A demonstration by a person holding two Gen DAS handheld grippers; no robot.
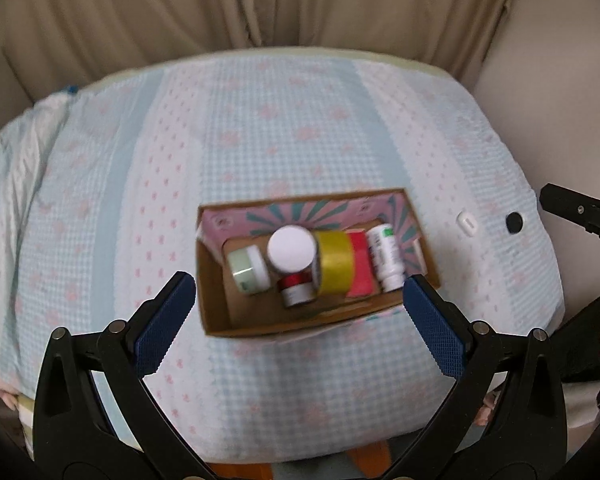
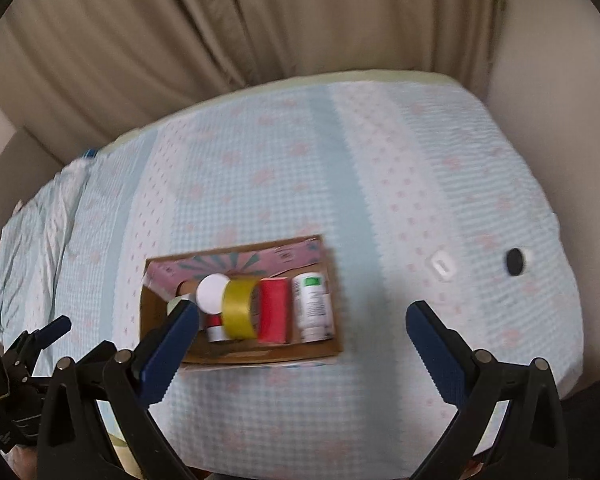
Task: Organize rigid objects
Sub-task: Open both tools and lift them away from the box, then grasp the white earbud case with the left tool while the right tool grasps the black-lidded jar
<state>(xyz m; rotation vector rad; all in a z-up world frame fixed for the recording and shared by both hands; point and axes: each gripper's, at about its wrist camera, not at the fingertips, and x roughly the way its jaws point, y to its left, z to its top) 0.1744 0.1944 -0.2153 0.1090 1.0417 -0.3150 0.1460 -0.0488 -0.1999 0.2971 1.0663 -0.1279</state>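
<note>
An open cardboard box (image 1: 214, 312) (image 2: 324, 354) lies on the bed. It holds a pale green jar (image 1: 247, 270), a white-lidded jar (image 1: 292, 249) (image 2: 212, 292), a small red-and-white jar (image 1: 297, 290), a yellow tape roll (image 1: 334, 266) (image 2: 240, 310), a red box (image 1: 360, 268) (image 2: 275, 310) and a white bottle (image 1: 385, 258) (image 2: 313, 306). My left gripper (image 1: 300, 312) is open and empty above the box's near edge. My right gripper (image 2: 302, 344) is open and empty, above the box's right part.
The bed cover (image 1: 280, 120) (image 2: 380, 168) is light blue with pink flowers. A small white object (image 1: 467, 222) (image 2: 442, 266) and a black round object (image 1: 514, 222) (image 2: 516, 262) lie on it right of the box. Curtains hang behind the bed.
</note>
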